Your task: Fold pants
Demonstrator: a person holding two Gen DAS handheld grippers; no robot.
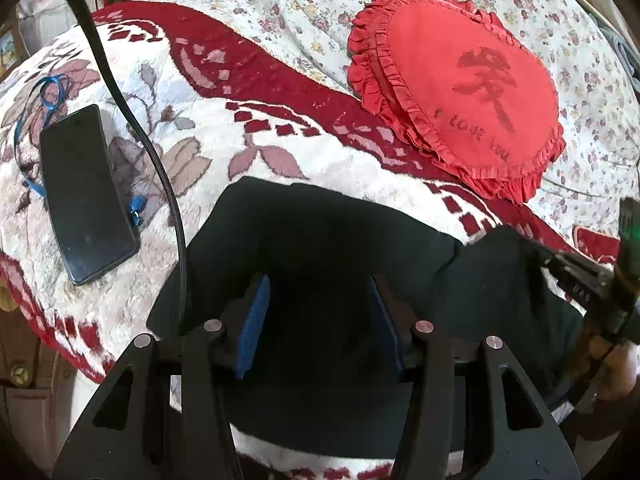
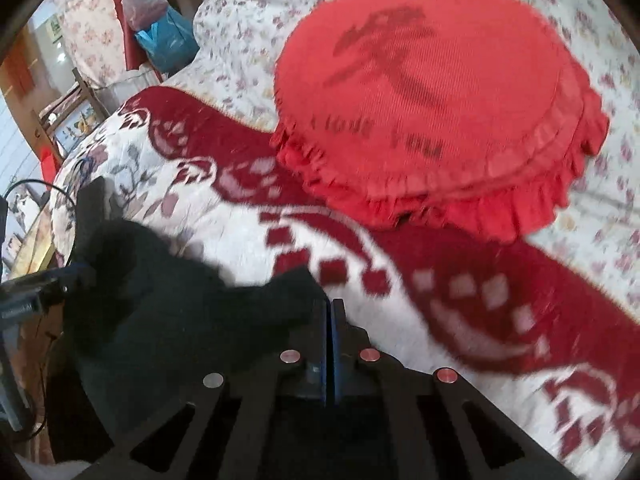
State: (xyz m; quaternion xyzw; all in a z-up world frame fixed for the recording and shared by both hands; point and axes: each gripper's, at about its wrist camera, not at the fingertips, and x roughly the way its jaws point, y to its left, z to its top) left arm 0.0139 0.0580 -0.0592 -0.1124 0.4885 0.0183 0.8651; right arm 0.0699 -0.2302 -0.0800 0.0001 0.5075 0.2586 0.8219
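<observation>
**Right gripper pinches a corner of the pants as the fold gets under way**

The black pants point(image 1: 320, 248) lie in a dark heap on the red-and-white patterned blanket point(image 1: 208, 152) that covers the bed, close to its near edge. Just beyond them sits a red frilled cushion point(image 1: 460, 92), and off to the left a dark phone point(image 1: 86, 192) rests flat on the blanket beside a black cable point(image 1: 132, 120).

The left gripper point(image 1: 320, 320) hangs over the middle of the cloth, its jaws standing about half open. The blue pads point(image 1: 254, 320) are well apart with the fabric below and between them, and nothing is pressed or gripped there.

The right gripper point(image 2: 329, 320) has its jaws brought fully together. A raised point of the black fabric meets their tips on the left side, and it looks pinched there, though the blur in the right wrist view leaves the exact hold hard to confirm. In the left wrist view this gripper shows at the right edge, with the cloth drawn up toward it.

By my reading, the step in hand is taking hold of one edge so the garment can be spread or doubled over. The next move calls for the left jaws to close on a matching edge, then for both hands to lift and carry the cloth evenly, keeping clear of the cushion and the phone
</observation>
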